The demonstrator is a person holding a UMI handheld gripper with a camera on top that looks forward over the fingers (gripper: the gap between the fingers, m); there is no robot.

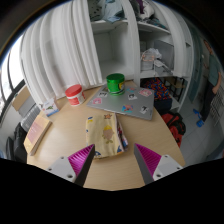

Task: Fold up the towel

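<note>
The crumpled beige patterned cloth towel lies mid-counter, just ahead of the open, empty jaws of the gripper. To fold well, come down on its near edge, pinch one layer only, then draw it toward the far edge of the round wooden counter, clear of the green cup.

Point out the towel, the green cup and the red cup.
towel (104,134): gripper view, middle of the crumpled cloth, ahead of the gripper (115,160) fingers.
green cup (115,84): gripper view, its side wall.
red cup (74,95): gripper view, its side wall.
</note>
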